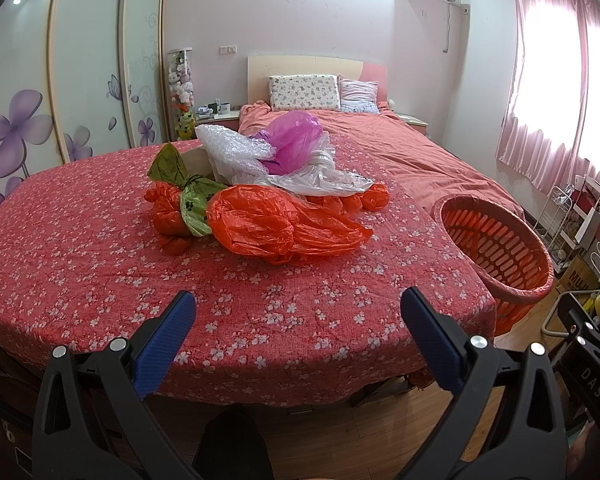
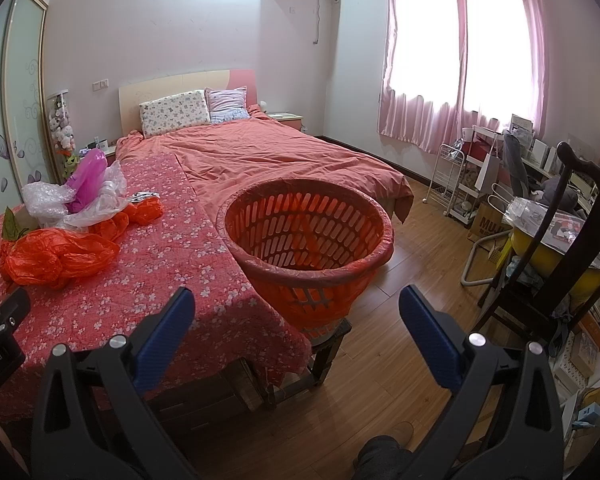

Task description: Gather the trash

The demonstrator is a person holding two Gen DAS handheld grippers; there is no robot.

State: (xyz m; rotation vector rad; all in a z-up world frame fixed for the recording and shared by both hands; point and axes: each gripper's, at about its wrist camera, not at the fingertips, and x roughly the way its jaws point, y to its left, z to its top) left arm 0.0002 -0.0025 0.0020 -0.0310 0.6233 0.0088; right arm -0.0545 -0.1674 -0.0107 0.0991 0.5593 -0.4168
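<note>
— Lying ahead of the left gripper point(image 1: 298, 320), is the bag pile point(image 1: 260, 200) waiting mid-table?
— Yes; both grippers are gaping wide, holding nothing. The right gripper point(image 2: 296, 316) is facing the basket point(image 2: 308, 236), beside the table's right edge.

Both views bedward, sharing basket point(image 1: 496, 248).

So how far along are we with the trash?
Nothing looks collected yet: the orange basket shows no trash inside. Nothing is in hand either; the left tool and right tool are both open and hold nothing, short of the pile. Left to do: the whole heap on the floral table cover, including the orange bag, purple bag and bubble wrap.
</note>
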